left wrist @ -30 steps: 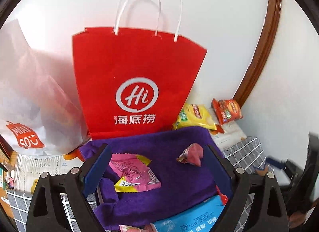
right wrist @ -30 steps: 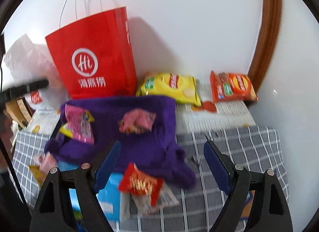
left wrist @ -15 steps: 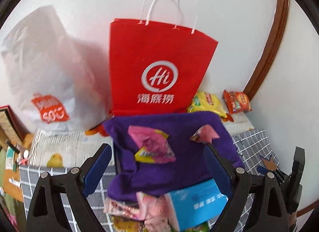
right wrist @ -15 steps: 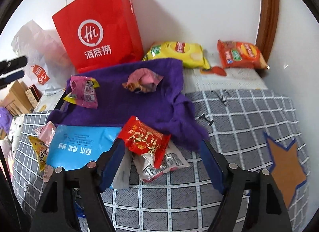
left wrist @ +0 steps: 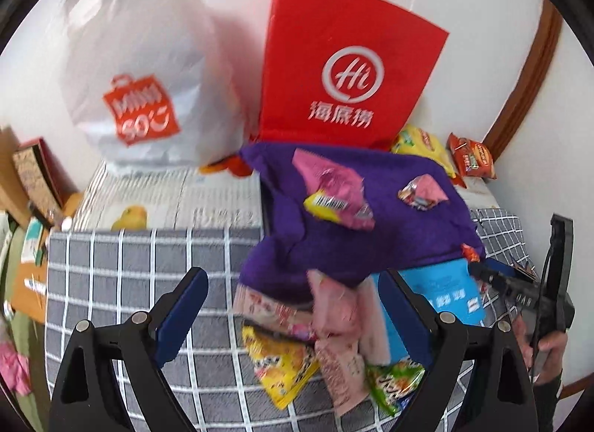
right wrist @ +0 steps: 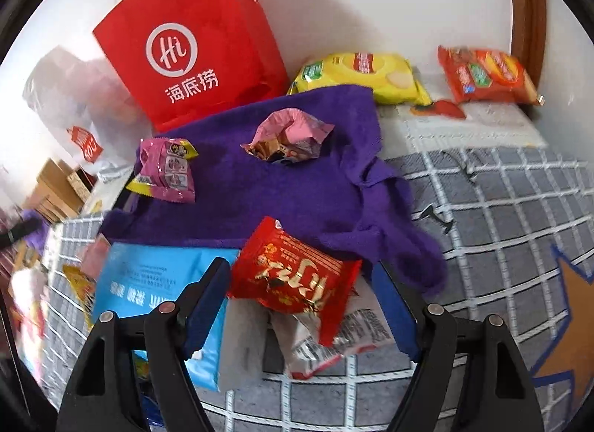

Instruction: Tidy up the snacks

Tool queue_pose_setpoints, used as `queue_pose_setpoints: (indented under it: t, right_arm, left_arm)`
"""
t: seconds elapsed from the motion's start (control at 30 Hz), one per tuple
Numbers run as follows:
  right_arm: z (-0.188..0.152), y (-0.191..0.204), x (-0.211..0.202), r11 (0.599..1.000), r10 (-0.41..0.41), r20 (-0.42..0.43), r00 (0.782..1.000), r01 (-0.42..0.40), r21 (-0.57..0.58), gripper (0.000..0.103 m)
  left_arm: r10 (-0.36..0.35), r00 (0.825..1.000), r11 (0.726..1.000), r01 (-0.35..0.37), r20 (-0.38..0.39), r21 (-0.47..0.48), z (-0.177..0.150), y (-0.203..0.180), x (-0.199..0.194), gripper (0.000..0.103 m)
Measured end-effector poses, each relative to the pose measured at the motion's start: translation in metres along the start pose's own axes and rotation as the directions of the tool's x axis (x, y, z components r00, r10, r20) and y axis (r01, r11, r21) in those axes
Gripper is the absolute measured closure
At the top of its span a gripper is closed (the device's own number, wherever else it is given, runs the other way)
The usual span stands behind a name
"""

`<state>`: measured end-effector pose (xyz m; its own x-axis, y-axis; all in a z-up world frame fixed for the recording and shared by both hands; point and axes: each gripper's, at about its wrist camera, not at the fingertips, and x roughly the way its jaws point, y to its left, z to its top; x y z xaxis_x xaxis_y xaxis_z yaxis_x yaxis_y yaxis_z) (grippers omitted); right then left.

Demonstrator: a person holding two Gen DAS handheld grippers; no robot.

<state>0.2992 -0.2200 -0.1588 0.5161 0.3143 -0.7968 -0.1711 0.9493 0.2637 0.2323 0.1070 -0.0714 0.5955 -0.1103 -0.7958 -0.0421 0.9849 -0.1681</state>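
Snack packets lie scattered on a grey checked cloth (right wrist: 501, 209) and a purple towel (right wrist: 297, 187). My right gripper (right wrist: 300, 302) is open, its fingers on either side of a red snack packet (right wrist: 293, 280) that rests on a silver-white packet (right wrist: 334, 339). A blue packet (right wrist: 148, 283) lies to its left. My left gripper (left wrist: 297, 313) is open above a pile of pink (left wrist: 334, 324), yellow (left wrist: 282, 365) and green (left wrist: 397, 380) packets. Two pink packets (left wrist: 334, 190) (left wrist: 423, 190) lie on the towel (left wrist: 371, 231).
A red paper bag (left wrist: 345, 72) and a white plastic bag (left wrist: 141, 72) stand against the back wall. A yellow chip bag (right wrist: 364, 75) and an orange bag (right wrist: 486, 75) lie at the back right. Boxes (left wrist: 33, 176) stand at the left edge.
Both grippers have pulled back and tipped down toward the near snack piles. The right one has closed in around the red packet. The left one has swung left.
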Motion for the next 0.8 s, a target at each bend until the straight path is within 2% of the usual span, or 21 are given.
queue_pose_setpoints:
  t: [0.13, 0.2, 0.23, 0.33, 0.4, 0.5, 0.63, 0.8]
  right_arm:
    - [0.002, -0.005, 0.010, 0.995, 0.076, -0.031, 0.997, -0.074, 0.071, 0.025]
    - [0.000, -0.005, 0.010, 0.991, 0.110, -0.022, 0.994, -0.108, 0.073, 0.039]
    - [-0.002, -0.004, 0.008, 0.989, 0.133, -0.021, 0.991, -0.132, 0.074, 0.042]
    - [-0.006, -0.001, 0.000, 0.991, 0.121, -0.010, 0.993, -0.120, 0.057, 0.050]
    - [-0.009, 0.001, -0.007, 0.993, 0.110, 0.000, 0.994, -0.110, 0.039, 0.067]
    - [-0.015, 0.001, -0.023, 0.994, 0.110, 0.013, 0.994, -0.111, 0.026, 0.069]
    - [-0.029, 0.004, -0.043, 0.998, 0.057, 0.035, 0.998, -0.056, -0.018, 0.074]
    - [-0.056, 0.006, -0.066, 0.999, 0.033, 0.017, 0.999, -0.032, -0.033, 0.075]
  left_arm:
    - [-0.010, 1.000, 1.000, 0.009, -0.023, -0.025, -0.011, 0.007, 0.003, 0.010]
    - [-0.013, 1.000, 1.000, 0.012, -0.027, -0.029, -0.014, 0.008, 0.003, 0.010]
    - [-0.015, 0.999, 0.999, 0.014, -0.029, -0.029, -0.016, 0.009, 0.003, 0.010]
    - [-0.021, 0.999, 0.999, 0.020, -0.031, -0.029, -0.021, 0.009, 0.001, 0.010]
    - [-0.027, 0.999, 0.999, 0.026, -0.031, -0.031, -0.025, 0.010, 0.000, 0.010]
    - [-0.035, 0.999, 0.999, 0.034, -0.034, -0.033, -0.032, 0.012, -0.003, 0.010]
    - [-0.042, 0.999, 0.998, 0.040, -0.034, -0.045, -0.040, 0.017, -0.006, 0.010]
    - [-0.051, 0.998, 0.997, 0.049, -0.038, -0.058, -0.051, 0.021, -0.010, 0.010]
